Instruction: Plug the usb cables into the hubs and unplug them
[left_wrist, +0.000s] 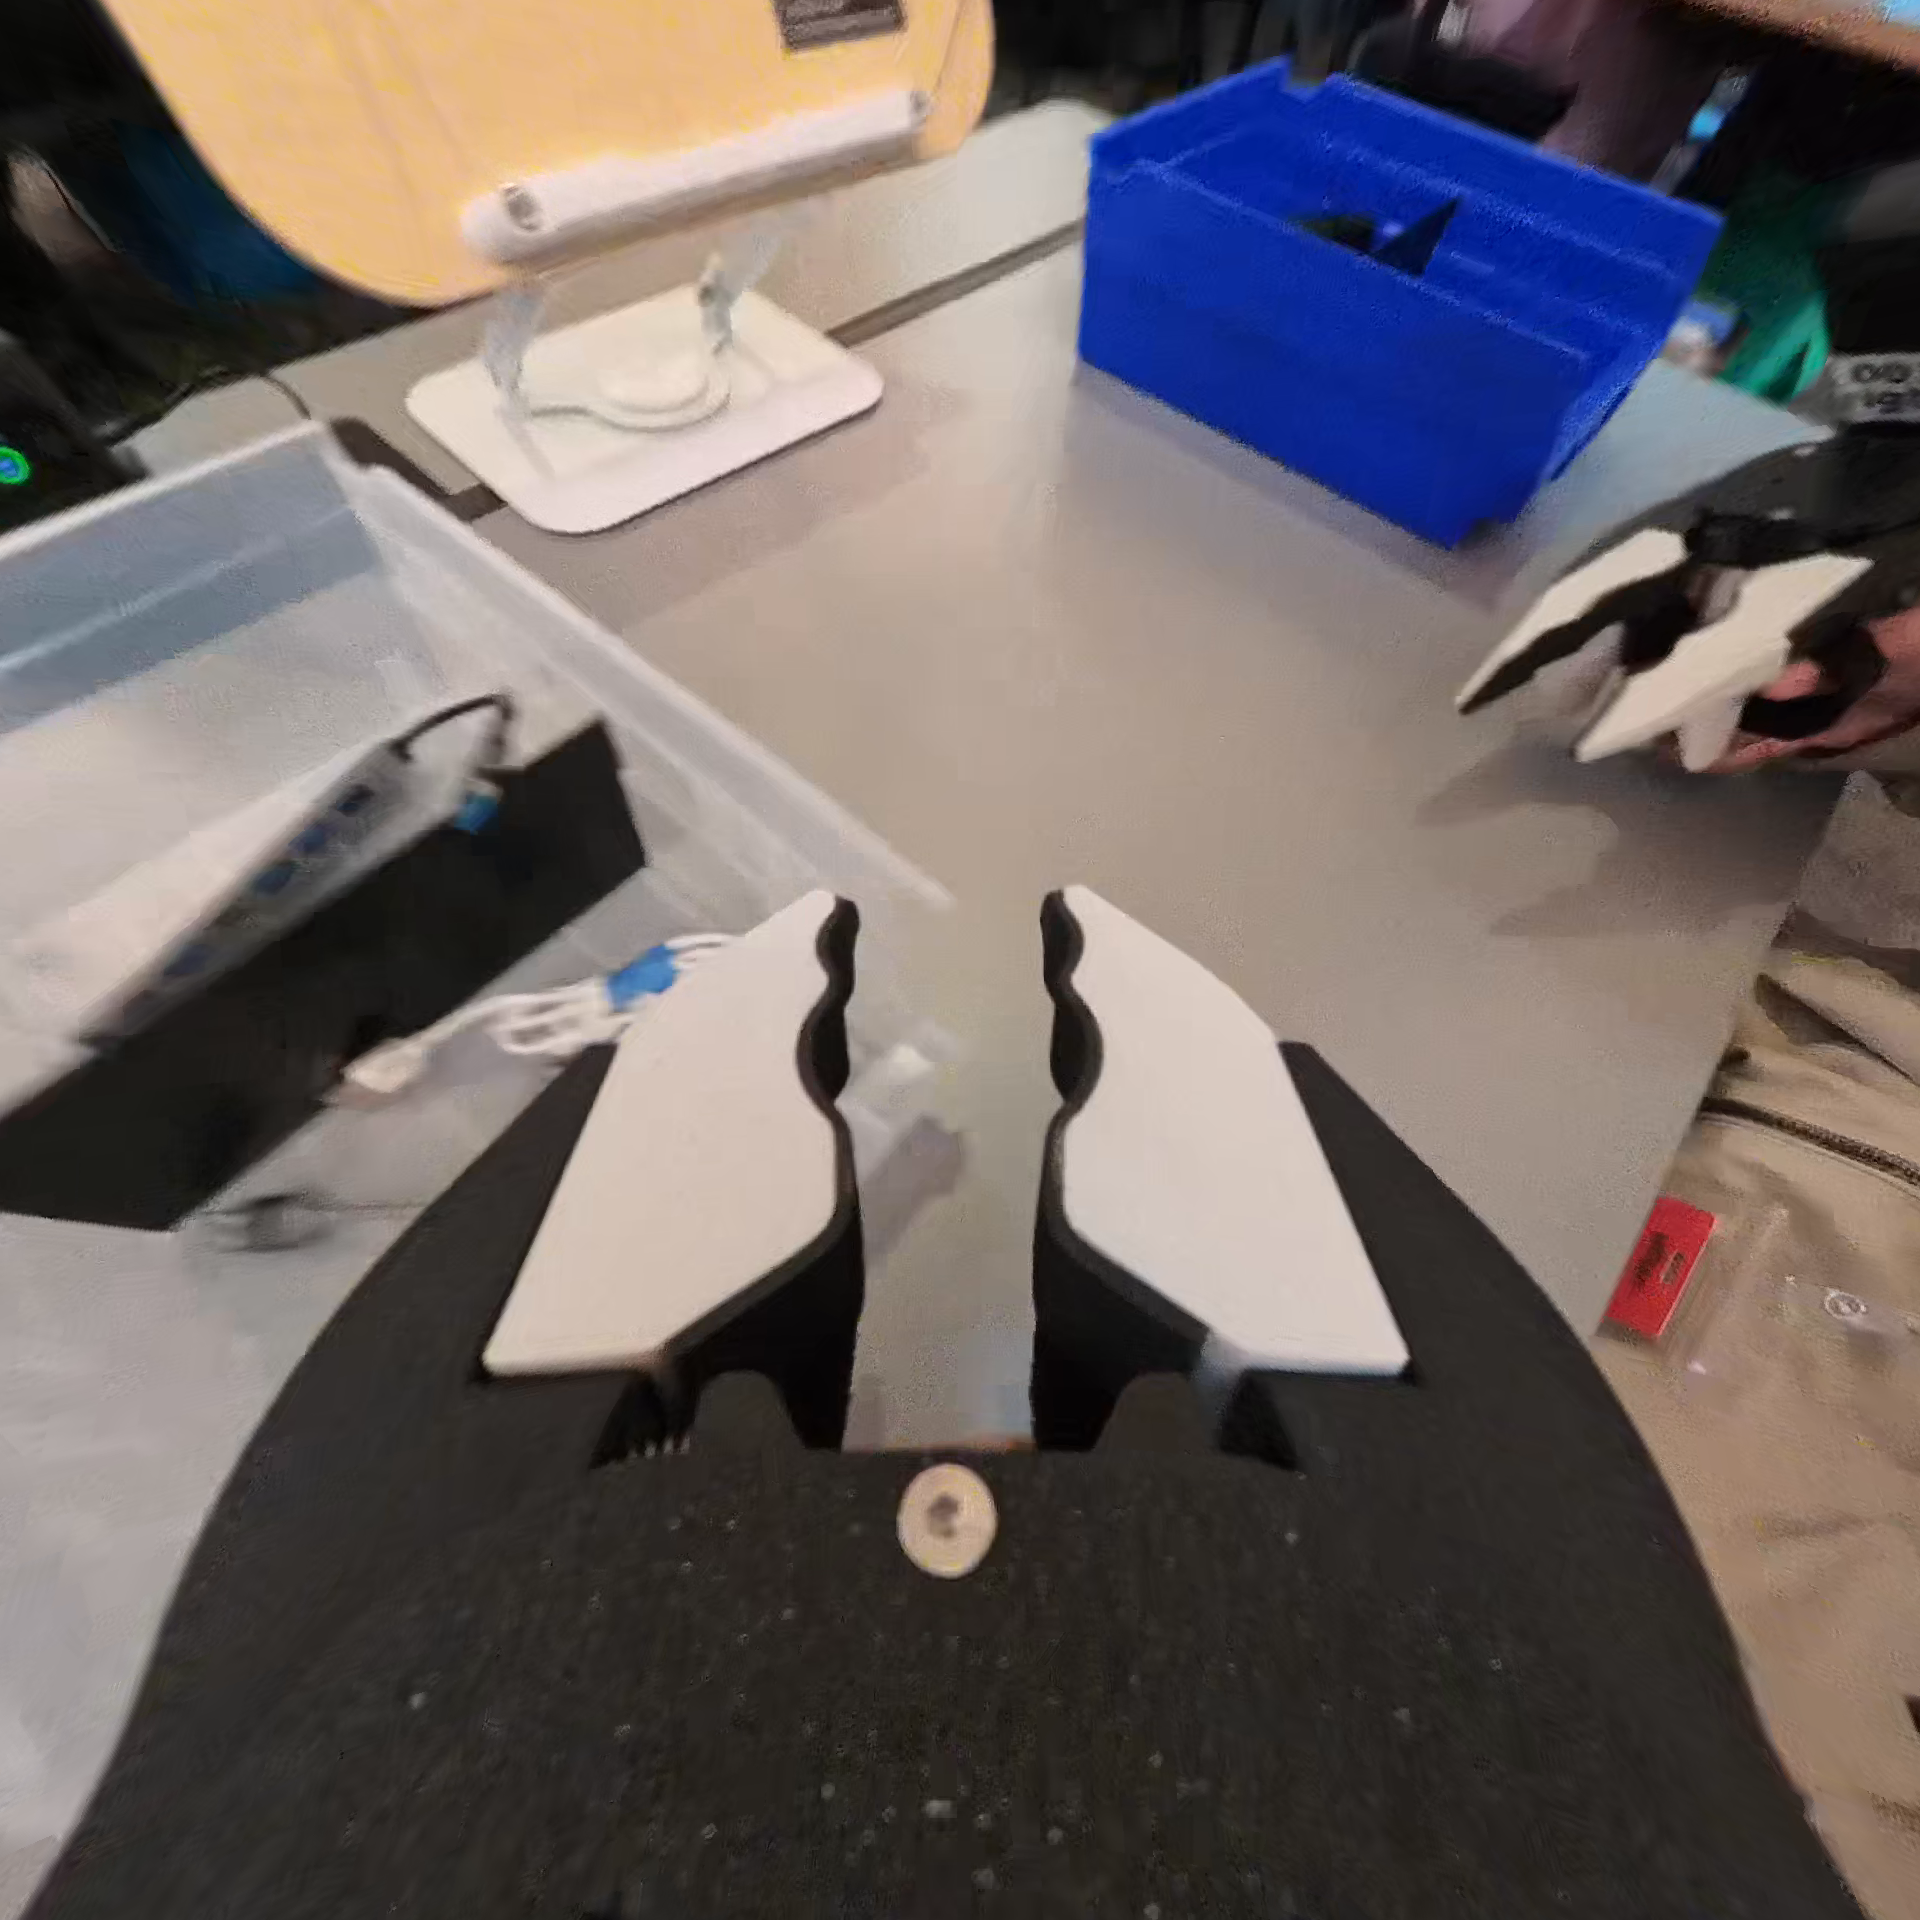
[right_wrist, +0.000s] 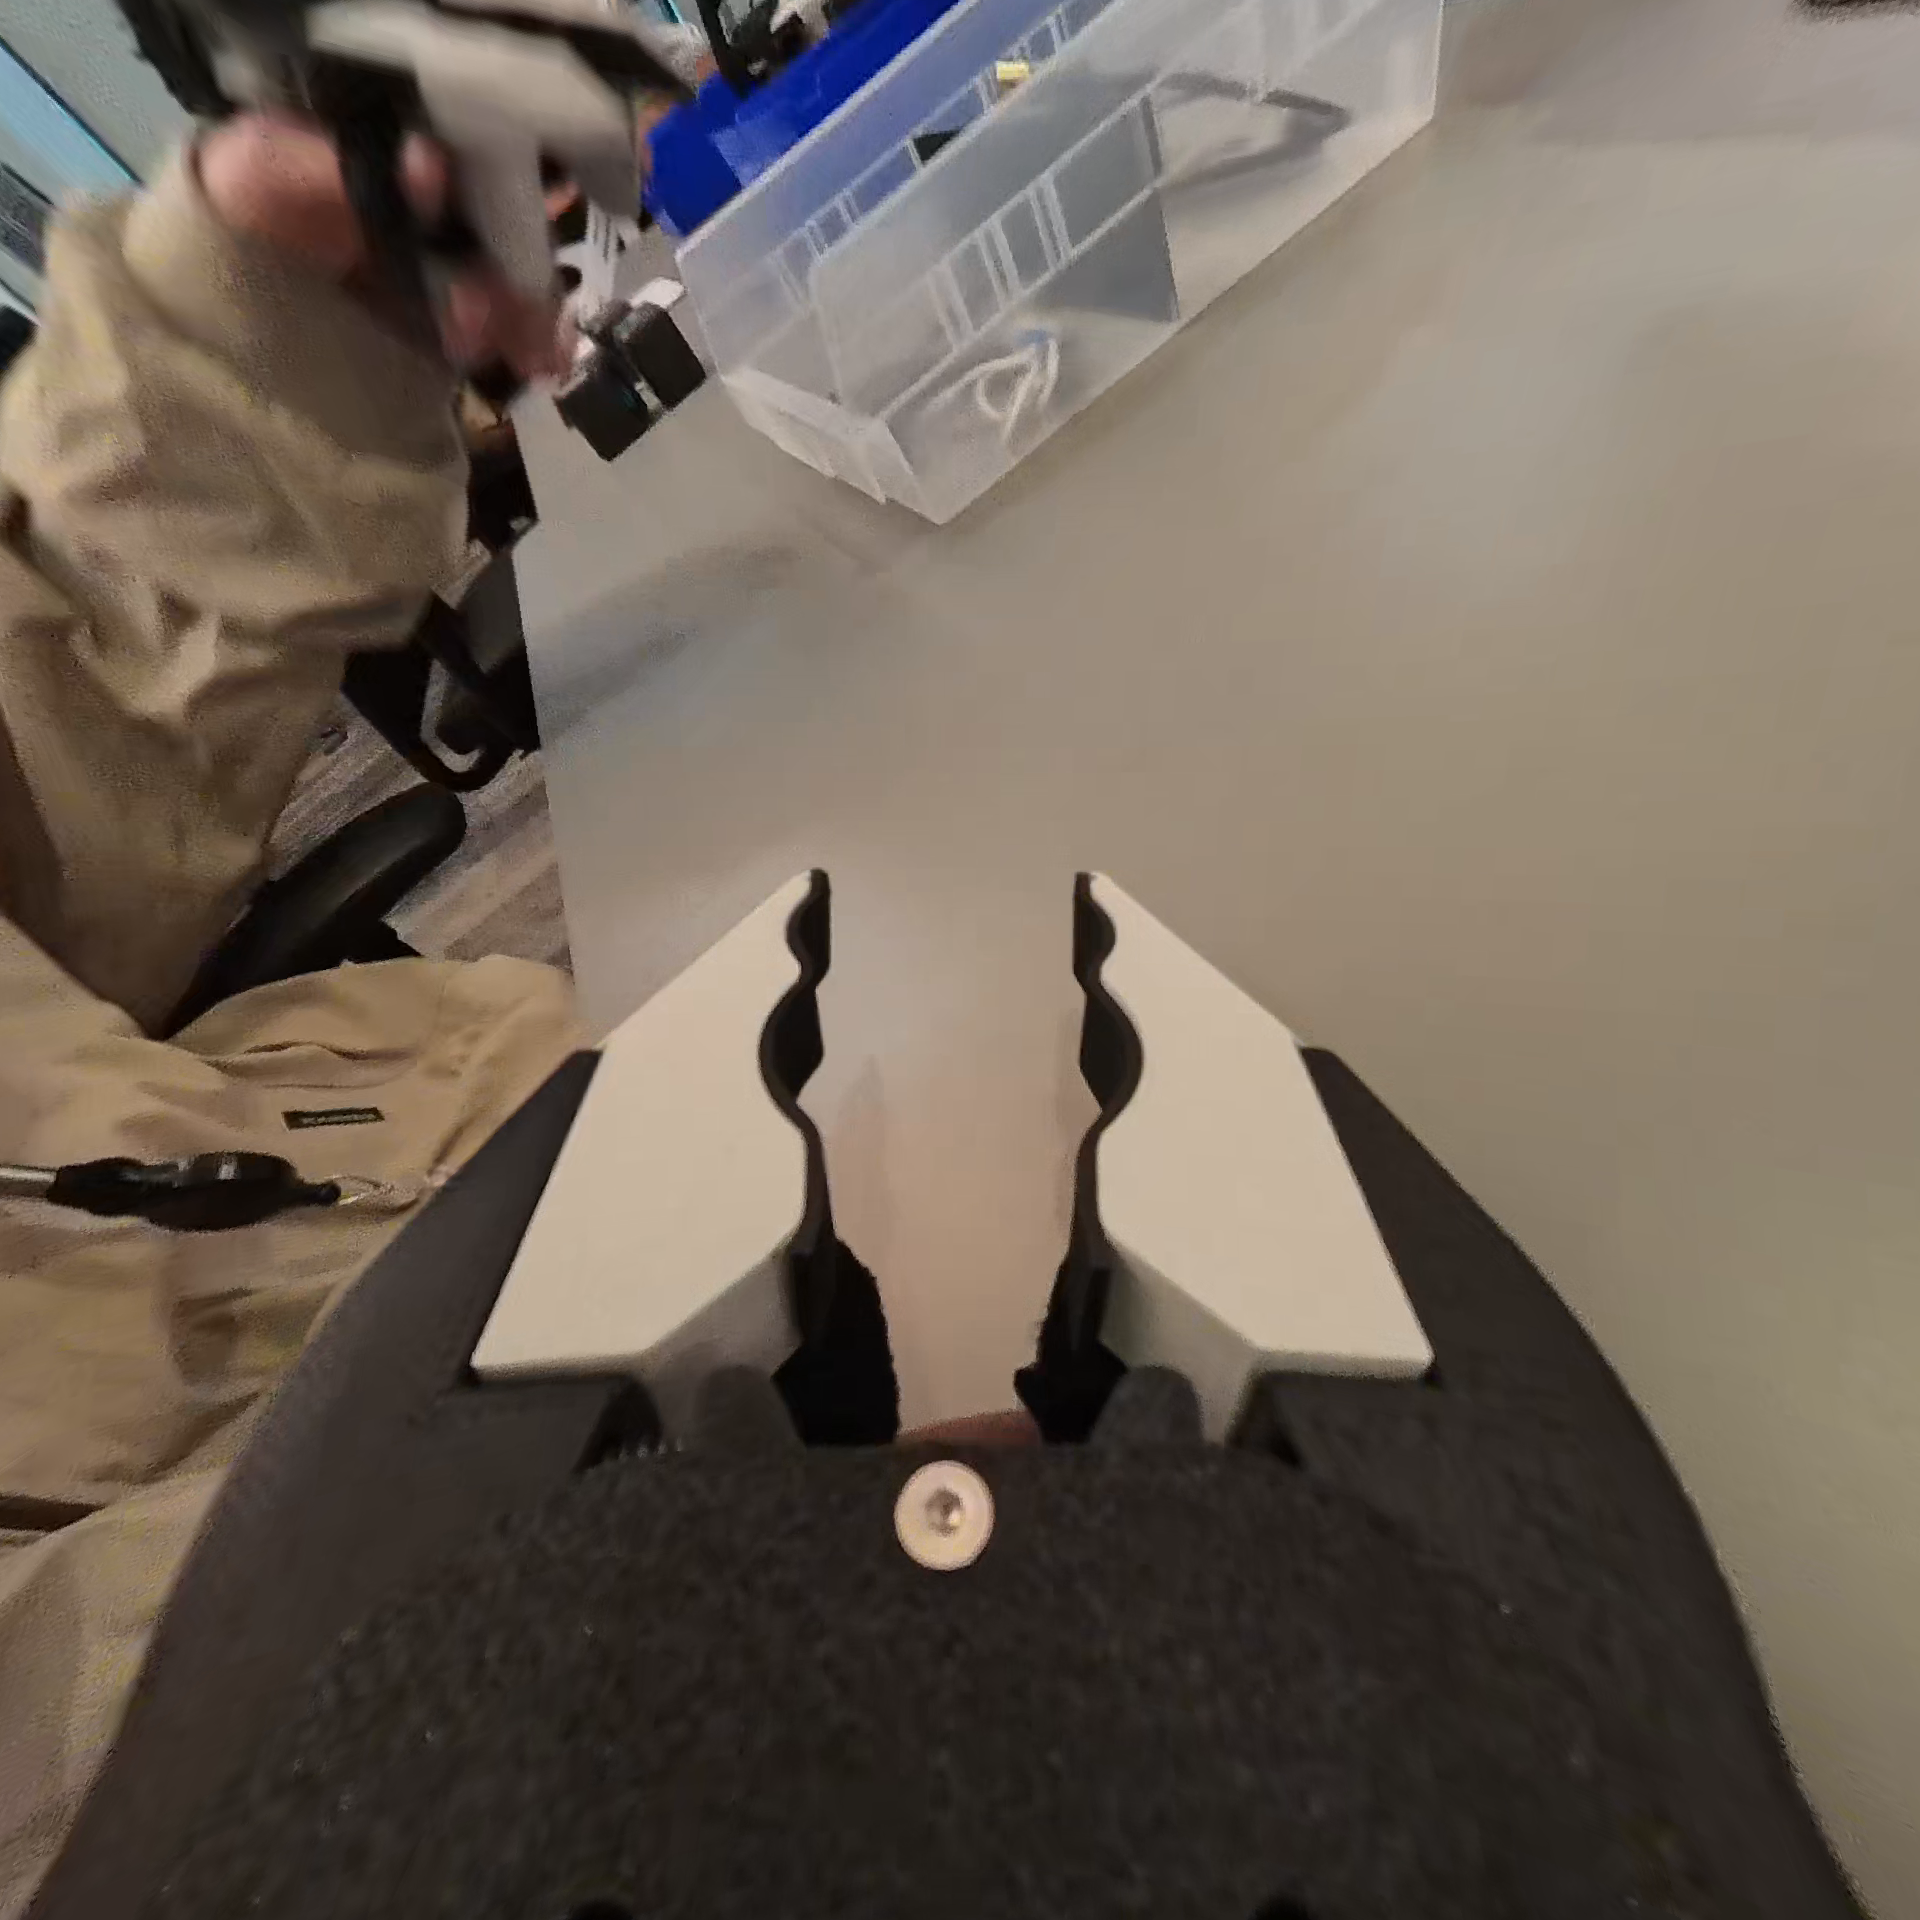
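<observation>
I'm hovering the left gripper (left_wrist: 950, 914) part-open and empty beside the clear plastic bin (left_wrist: 665, 727). Lying inside it, left of my fingers: a white USB hub (left_wrist: 239, 883) with blue ports, long axis running away leftward, atop a black box (left_wrist: 416, 935), plus a coiled white cable (left_wrist: 582, 1003). The right gripper (right_wrist: 951, 883) is idling empty, part-open, farther off; the blue bin (left_wrist: 1340, 353) is sitting behind.

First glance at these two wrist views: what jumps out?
The bright blue bin at the far right of the grey table draws the eye first, in the left wrist view. Next, the clear plastic bin on the left, holding a white USB hub on a black box and a coiled white cable. Both the left gripper and right gripper are open and empty.
</observation>
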